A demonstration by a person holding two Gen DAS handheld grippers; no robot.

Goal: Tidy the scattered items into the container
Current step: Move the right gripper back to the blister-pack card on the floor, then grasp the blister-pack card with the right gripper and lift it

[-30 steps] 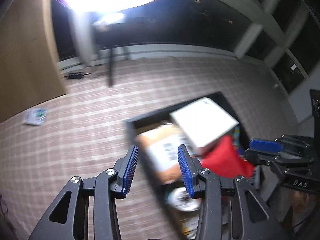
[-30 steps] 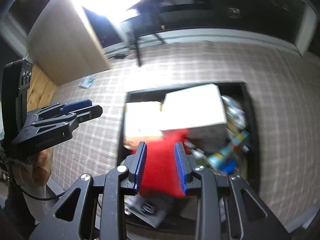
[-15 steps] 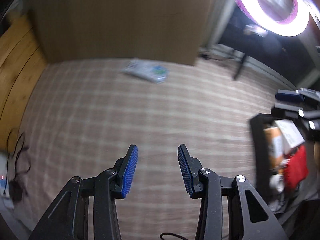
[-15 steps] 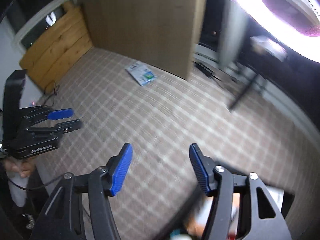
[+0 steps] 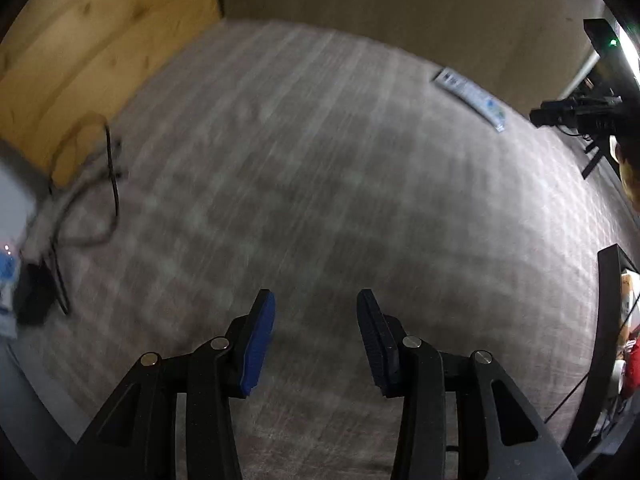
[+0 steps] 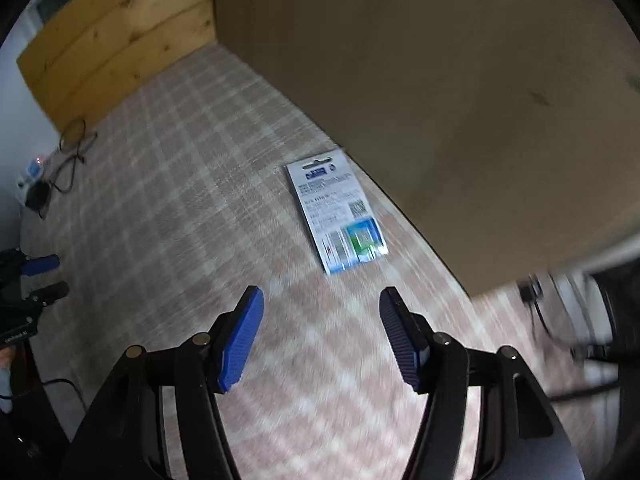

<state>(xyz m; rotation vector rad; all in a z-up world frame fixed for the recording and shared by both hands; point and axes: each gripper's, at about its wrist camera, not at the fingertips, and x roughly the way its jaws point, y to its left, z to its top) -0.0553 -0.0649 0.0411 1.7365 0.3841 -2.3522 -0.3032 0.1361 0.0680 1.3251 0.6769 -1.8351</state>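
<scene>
A flat white and blue packet (image 6: 335,211) lies on the checked carpet next to a big cardboard panel; it also shows far off in the left wrist view (image 5: 471,96). My right gripper (image 6: 321,318) is open and empty, a short way in front of the packet. My left gripper (image 5: 315,322) is open and empty over bare carpet. The black container (image 5: 608,320) shows at the right edge of the left wrist view, with a red item and other things inside. The left gripper also shows at the left edge of the right wrist view (image 6: 38,276).
A large cardboard panel (image 6: 440,80) stands behind the packet. A wooden board (image 6: 116,44) stands at the far left. Cables and a power strip (image 5: 60,216) lie on the carpet at the left. A stand base and cables (image 6: 560,312) are at the right.
Both grippers have swung left, away from the container. The right gripper has opened wider and come closer to the packet. The left gripper now faces bare carpet and the cables.
</scene>
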